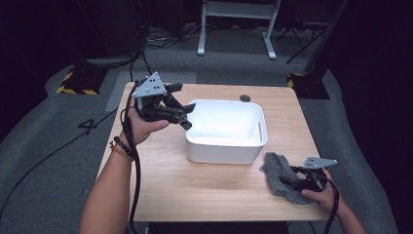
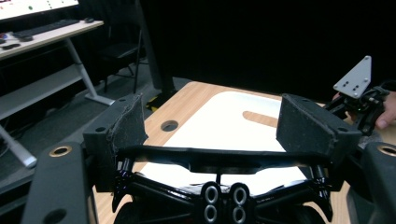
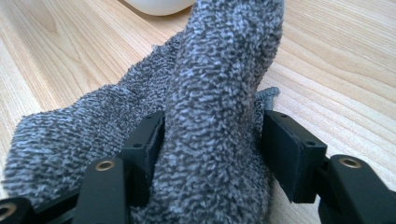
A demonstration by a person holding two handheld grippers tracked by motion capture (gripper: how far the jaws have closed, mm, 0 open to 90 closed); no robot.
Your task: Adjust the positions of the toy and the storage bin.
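Grey and fuzzy, the cloth (image 1: 281, 176) lay on the wooden table (image 1: 204, 185), at about four o'clock from the white bin (image 1: 226, 130). The right gripper (image 1: 293, 178) had its jaws pressed on a bunched-up fold of it, maybe to lift it. The left gripper (image 1: 181, 108) hung at the bin's nine o'clock side with jaws spread wide and nothing between them, perhaps waiting. Inside, the bin looked bare. How tight the pinch was, I could not tell.

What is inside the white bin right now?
The white bin looks empty: bare white floor and walls. Its near wall hides a strip of floor. The grey cloth lies outside, pinched by the right gripper.
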